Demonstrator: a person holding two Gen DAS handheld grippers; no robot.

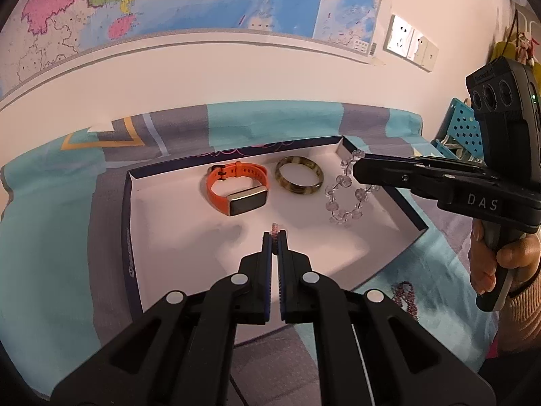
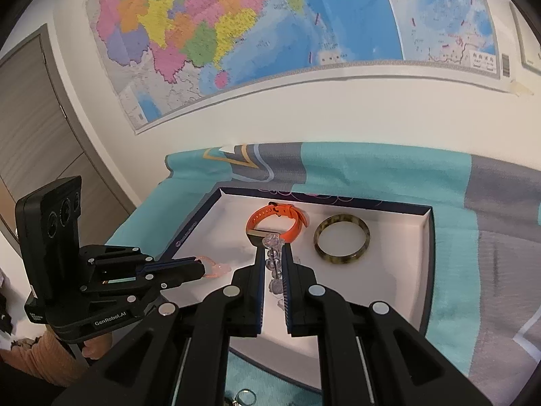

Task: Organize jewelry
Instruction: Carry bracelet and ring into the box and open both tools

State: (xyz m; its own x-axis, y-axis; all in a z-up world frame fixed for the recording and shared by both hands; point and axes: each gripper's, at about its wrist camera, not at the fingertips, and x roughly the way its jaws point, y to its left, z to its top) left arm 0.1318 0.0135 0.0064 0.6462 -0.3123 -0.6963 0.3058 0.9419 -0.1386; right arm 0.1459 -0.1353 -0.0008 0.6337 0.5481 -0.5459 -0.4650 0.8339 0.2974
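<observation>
A shallow white box point(image 1: 135, 203) with a dark blue rim lies on a teal and grey cloth. In it are an orange smart band point(image 1: 236, 187) and a mottled brown bangle point(image 1: 299, 179). My left gripper point(image 1: 274, 237) is shut on a thin pink bead bracelet point(image 1: 275, 228) above the box's near half. From the right, my right gripper point(image 1: 355, 167) is shut on a clear crystal bead bracelet point(image 1: 345, 199), which hangs over the box's right side. In the right wrist view, the right gripper point(image 2: 272, 250) pinches the clear beads point(image 2: 273, 242), with the band point(image 2: 280, 221) and bangle point(image 2: 341, 240) beyond it. The left gripper point(image 2: 202, 268) holds the pink bracelet point(image 2: 216, 268).
Another purple-pink bead bracelet point(image 1: 404, 296) lies on the cloth right of the box. A small metal ring point(image 2: 247, 397) sits near the box's front edge. A wall with a map stands close behind. A blue perforated basket point(image 1: 463, 128) is at the far right, a grey door point(image 2: 33, 128) at the left.
</observation>
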